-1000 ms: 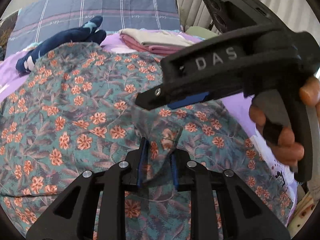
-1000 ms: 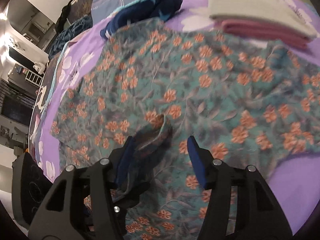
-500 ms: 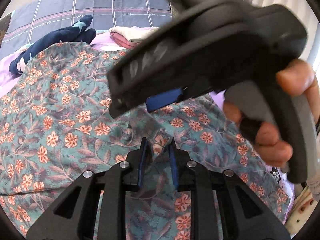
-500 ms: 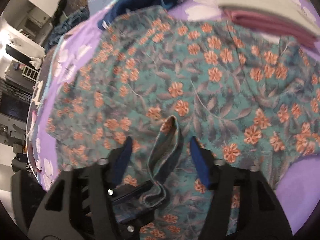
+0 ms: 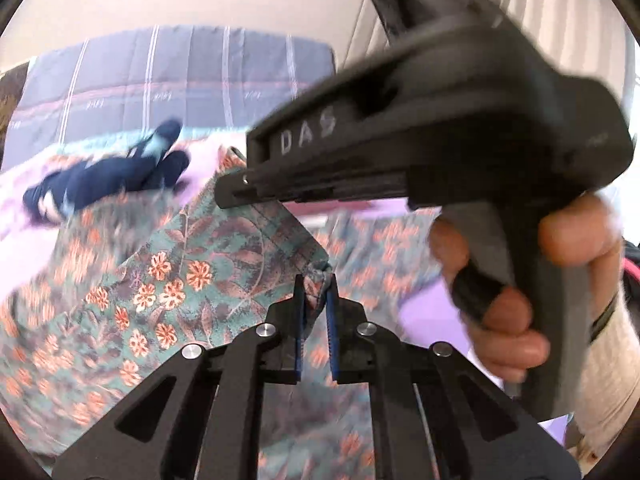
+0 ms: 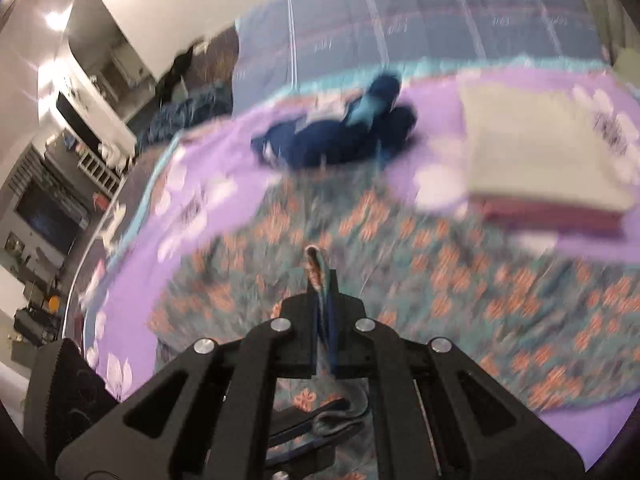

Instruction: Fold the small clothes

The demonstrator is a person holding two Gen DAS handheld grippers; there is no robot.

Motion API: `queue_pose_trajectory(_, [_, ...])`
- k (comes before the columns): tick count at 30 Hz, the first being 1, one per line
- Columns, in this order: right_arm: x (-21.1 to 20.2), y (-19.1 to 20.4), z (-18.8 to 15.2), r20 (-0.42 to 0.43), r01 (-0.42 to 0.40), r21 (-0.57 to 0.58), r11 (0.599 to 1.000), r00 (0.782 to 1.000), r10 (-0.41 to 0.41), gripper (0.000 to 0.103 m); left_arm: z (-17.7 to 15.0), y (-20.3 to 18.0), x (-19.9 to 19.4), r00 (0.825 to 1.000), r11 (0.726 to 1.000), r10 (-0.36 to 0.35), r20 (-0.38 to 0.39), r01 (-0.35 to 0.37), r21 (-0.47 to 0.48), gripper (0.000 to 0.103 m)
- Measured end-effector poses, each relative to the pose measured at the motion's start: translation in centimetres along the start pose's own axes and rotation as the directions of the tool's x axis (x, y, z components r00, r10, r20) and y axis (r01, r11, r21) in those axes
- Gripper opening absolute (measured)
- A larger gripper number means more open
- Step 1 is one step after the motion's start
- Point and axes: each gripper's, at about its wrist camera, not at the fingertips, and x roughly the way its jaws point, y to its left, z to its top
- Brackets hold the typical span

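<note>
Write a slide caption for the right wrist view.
Right gripper clamps a fold of teal floral-print garment above the purple bedsheet.

The floral garment (image 6: 460,280) lies spread on the bed sheet (image 6: 208,168), filling the near part of the bed. Beyond it, a crumpled dark garment (image 6: 336,140) rests on the sheet toward the far left, and a stack of folded clothes (image 6: 540,172) sits at far right. A striped pillow (image 6: 440,20) stands behind both.
</note>
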Motion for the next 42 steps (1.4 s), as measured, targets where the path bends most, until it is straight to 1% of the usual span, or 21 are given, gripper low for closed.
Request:
queue_pose_trajectory(4, [1.7,-4.0,0.5,-0.014,0.119,0.035,0.992,0.993,-0.119,0.004,-0.2,-0.9,3.5,0.999,1.0,0.008,-0.047,-0.007,0.028,0.012])
queue_pose_trajectory(6, [4.3,-6.6,-0.7,-0.076,0.179,0.066,0.982,0.982,-0.174,0.009,-2.0,-0.6,5.0,0.995,1.0,0.015,-0.104,-0.013,0.022,0.035])
queue_pose_trajectory(8, [6.3,-9.3,-2.5,-0.138,0.24,0.088,0.967,0.964,-0.227,0.026,-3.5,0.4,5.8,0.989,0.999,0.033,-0.144,-0.034,-0.002,0.039])
queue_pose_trajectory(9, [6.7,-10.4,-3.4,-0.141,0.253,0.115,0.961,0.961,-0.236,0.025,-4.1,1.1,5.8,0.986,0.999,0.036,-0.16,-0.039,-0.015,0.039])
queue_pose_trajectory(11, [5.9,-11.1,-4.1,-0.102,0.201,0.149,0.968,0.977,-0.187,0.026,-5.1,2.8,4.5,0.983,0.997,0.059,-0.174,-0.067,-0.041,0.044])
queue_pose_trajectory(13, [4.5,-10.7,-4.3,-0.066,0.196,0.141,0.97,0.98,-0.188,0.029,-5.8,4.8,2.0,0.98,0.989,0.126,-0.155,-0.136,-0.055,0.051])
queue_pose_trajectory(17, [2.1,-7.6,-5.3,-0.011,0.148,0.021,0.989,0.989,-0.147,0.03,-8.4,9.1,-5.1,0.956,0.95,0.276,-0.099,-0.287,-0.123,0.052])
queue_pose_trajectory(21, [2.9,-4.2,-7.6,-0.086,-0.016,-0.071,0.997,0.996,0.01,0.031,-10.1,15.2,-11.7,0.902,0.857,0.424,-0.081,-0.429,-0.284,0.053])
queue_pose_trajectory(23, [4.8,-3.9,-9.6,-0.152,0.008,-0.094,0.996,0.988,-0.022,0.037,-11.7,18.2,-13.0,0.817,0.769,0.556,-0.154,-0.576,-0.278,0.055])
queue_pose_trajectory(24, [6.3,-4.3,-10.7,-0.175,0.06,-0.105,0.993,0.982,-0.078,0.034,-13.2,20.0,-12.9,0.752,0.71,0.62,-0.222,-0.659,-0.249,0.055])
queue_pose_trajectory(25, [6.6,-4.5,-11.3,-0.146,0.066,-0.112,0.992,0.986,-0.082,0.034,-14.3,21.4,-12.9,0.748,0.698,0.604,-0.275,-0.663,-0.271,0.057])
queue_pose_trajectory(26, [6.5,-4.5,-11.9,-0.094,0.065,-0.119,0.991,0.993,-0.076,0.034,-15.0,22.6,-13.6,0.793,0.711,0.55,-0.261,-0.609,-0.352,0.058])
queue_pose_trajectory(27, [6.4,-4.4,-12.1,-0.079,0.072,-0.127,0.989,0.994,-0.082,0.034,-15.1,23.2,-14.3,0.81,0.714,0.533,-0.244,-0.586,-0.383,0.058])
queue_pose_trajectory(28, [6.5,-4.0,-12.3,-0.068,0.088,-0.142,0.986,0.993,-0.099,0.037,-14.8,23.3,-14.7,0.798,0.702,0.547,-0.254,-0.602,-0.38,0.058])
queue_pose_trajectory(31, [6.1,-3.2,-12.8,-0.107,0.068,-0.151,0.986,0.991,-0.084,0.062,-14.0,22.6,-14.0,0.753,0.698,0.601,-0.266,-0.657,-0.285,0.058])
queue_pose_trajectory(33, [5.9,-2.6,-13.2,-0.124,0.078,-0.174,0.982,0.987,-0.101,0.065,-13.6,21.5,-14.9,0.759,0.705,0.606,-0.238,-0.651,-0.281,0.056])
queue_pose_trajectory(34, [5.7,-2.5,-13.5,-0.13,0.095,-0.201,0.975,0.984,-0.122,0.065,-13.2,20.8,-15.7,0.779,0.719,0.597,-0.194,-0.626,-0.301,0.056])
queue_pose_trajectory(36, [4.4,-2.9,-13.8,-0.124,0.11,-0.207,0.972,0.983,-0.138,0.054,-11.9,19.4,-15.8,0.806,0.749,0.578,-0.127,-0.585,-0.311,0.051])
queue_pose_trajectory(38, [2.2,-4.4,-14.1,-0.081,0.14,-0.132,0.981,0.985,-0.151,0.021,-10.6,17.7,-15.3,0.836,0.789,0.544,-0.073,-0.54,-0.292,0.04])
queue_pose_trajectory(40, [-0.2,-6.8,-13.8,-0.03,0.12,-0.002,0.993,0.992,-0.12,0.016,-9.4,16.3,-13.9,0.879,0.84,0.473,-0.069,-0.473,-0.268,0.03])
queue_pose_trajectory(42, [-2.7,-9.3,-13.4,0.038,0.128,0.098,0.987,0.99,-0.132,0.016,-9.0,15.4,-11.9,0.899,0.866,0.429,-0.085,-0.437,-0.244,0.026])
